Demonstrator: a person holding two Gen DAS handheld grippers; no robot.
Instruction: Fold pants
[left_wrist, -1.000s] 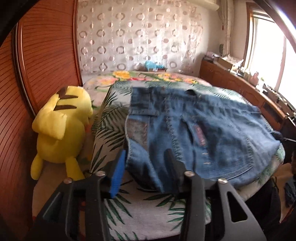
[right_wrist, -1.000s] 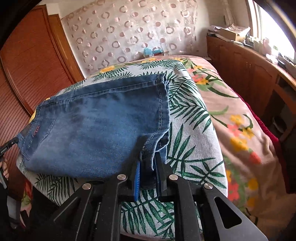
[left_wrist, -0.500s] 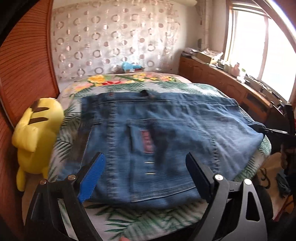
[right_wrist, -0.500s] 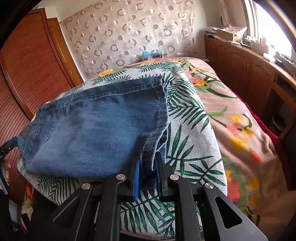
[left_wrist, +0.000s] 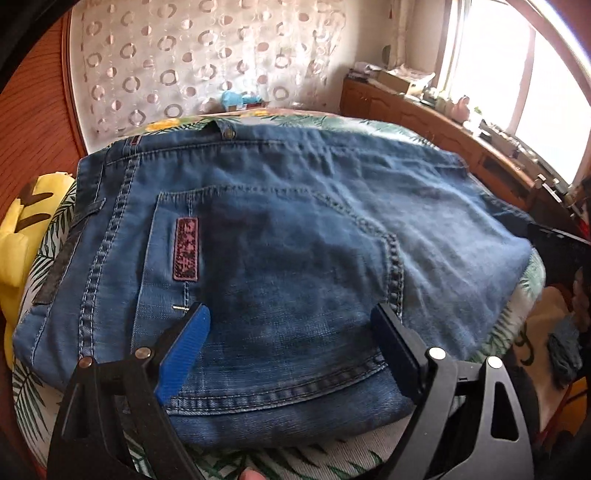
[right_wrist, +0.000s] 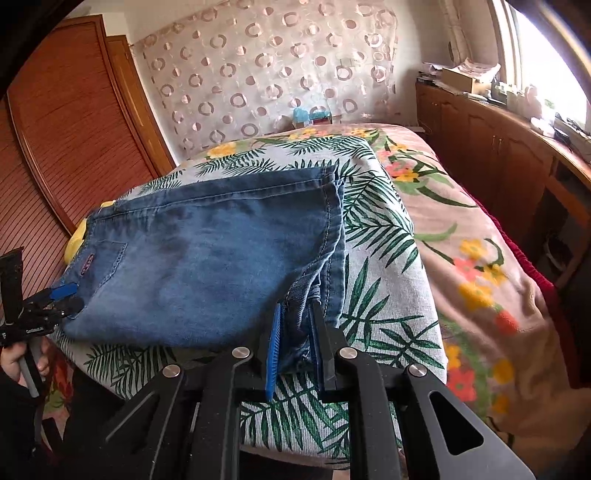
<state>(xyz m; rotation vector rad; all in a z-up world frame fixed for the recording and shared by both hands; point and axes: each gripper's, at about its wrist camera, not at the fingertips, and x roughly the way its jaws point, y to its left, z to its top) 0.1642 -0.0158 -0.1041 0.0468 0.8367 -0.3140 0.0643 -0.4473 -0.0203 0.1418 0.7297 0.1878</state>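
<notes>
Blue denim pants (left_wrist: 295, 266) lie folded flat on a leaf-print cloth (right_wrist: 376, 295) over the bed. In the left wrist view the back pocket and red label face up. My left gripper (left_wrist: 291, 321) is open and empty, its jaws spread wide just over the waist end; it also shows at the left edge of the right wrist view (right_wrist: 62, 295). My right gripper (right_wrist: 297, 325) is shut on the hem end of the pants (right_wrist: 207, 258), pinching the cuff layers at the near corner.
A yellow plush toy (left_wrist: 18, 243) sits left of the pants beside a wooden slatted door (right_wrist: 55, 147). A floral blanket (right_wrist: 480, 277) covers the bed on the right. A wooden cabinet (right_wrist: 498, 147) with clutter runs under the window. A curtain with circles hangs behind.
My left gripper has let go of the waist end, opened wide and moved in over the flat pants. The right gripper has kept its hold on the cuff.
</notes>
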